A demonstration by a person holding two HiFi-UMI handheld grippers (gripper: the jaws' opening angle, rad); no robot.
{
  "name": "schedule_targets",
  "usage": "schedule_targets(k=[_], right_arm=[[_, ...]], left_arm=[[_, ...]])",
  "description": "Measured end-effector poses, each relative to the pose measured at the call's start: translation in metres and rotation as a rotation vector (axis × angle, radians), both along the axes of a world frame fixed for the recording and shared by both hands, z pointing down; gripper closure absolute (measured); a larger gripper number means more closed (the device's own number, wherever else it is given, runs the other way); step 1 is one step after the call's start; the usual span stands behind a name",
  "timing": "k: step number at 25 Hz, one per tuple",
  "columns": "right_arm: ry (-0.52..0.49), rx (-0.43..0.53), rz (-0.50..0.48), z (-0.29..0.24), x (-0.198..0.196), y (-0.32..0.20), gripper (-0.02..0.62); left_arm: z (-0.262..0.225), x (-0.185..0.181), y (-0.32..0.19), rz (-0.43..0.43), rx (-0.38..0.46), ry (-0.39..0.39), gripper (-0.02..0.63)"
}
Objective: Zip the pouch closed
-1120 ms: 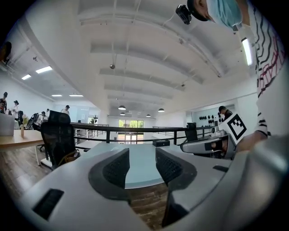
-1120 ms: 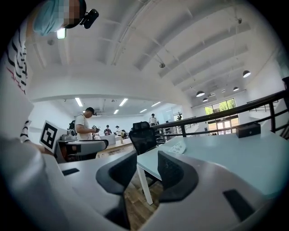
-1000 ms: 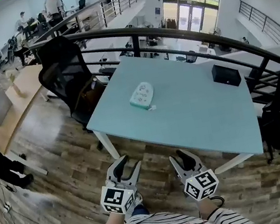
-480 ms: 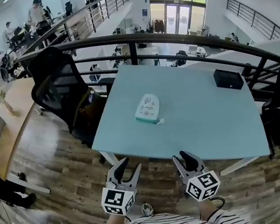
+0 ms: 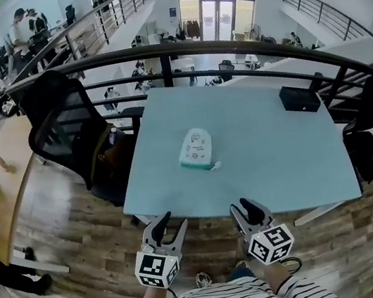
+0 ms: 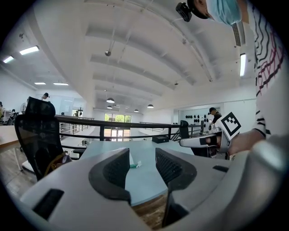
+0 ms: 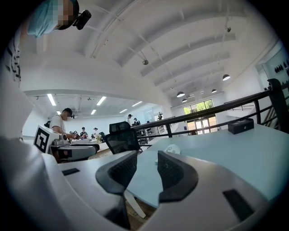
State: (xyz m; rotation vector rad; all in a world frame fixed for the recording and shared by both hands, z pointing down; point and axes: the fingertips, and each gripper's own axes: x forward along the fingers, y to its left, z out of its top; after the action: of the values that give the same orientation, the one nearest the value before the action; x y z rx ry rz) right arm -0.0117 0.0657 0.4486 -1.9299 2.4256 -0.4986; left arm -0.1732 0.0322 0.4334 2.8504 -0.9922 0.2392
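A white pouch with a teal edge lies flat on the pale blue table, left of the table's middle; a small white zip pull sticks out at its near right corner. In the left gripper view only a sliver of the pouch shows between the jaws. The right gripper view has the pouch far off on the tabletop. My left gripper and right gripper hang side by side in front of the table's near edge, over the floor. Both are open and hold nothing.
A black box sits at the table's far right corner. A black office chair with a bag on it stands at the table's left. A black railing runs behind the table. Wooden floor lies below the grippers.
The table and pouch have drawn a little closer and shifted slightly in the head view. Both grippers stay open in the same pose below the table edge.
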Motion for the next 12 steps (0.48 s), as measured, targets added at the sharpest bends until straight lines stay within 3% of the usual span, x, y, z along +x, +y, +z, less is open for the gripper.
schedule_targets(k=[6,12], right_arm=[[-0.002,-0.002,-0.001,0.002,0.009,-0.031,0.459],[0.015,-0.011,-0.066,0.008,0.022,-0.068,0.459]], left_arm=[[0.003,0.006,-0.025,-0.006,0.0,0.0,0.448],[0.006,0.019,-0.052,-0.052,0.0,-0.004,0.448]])
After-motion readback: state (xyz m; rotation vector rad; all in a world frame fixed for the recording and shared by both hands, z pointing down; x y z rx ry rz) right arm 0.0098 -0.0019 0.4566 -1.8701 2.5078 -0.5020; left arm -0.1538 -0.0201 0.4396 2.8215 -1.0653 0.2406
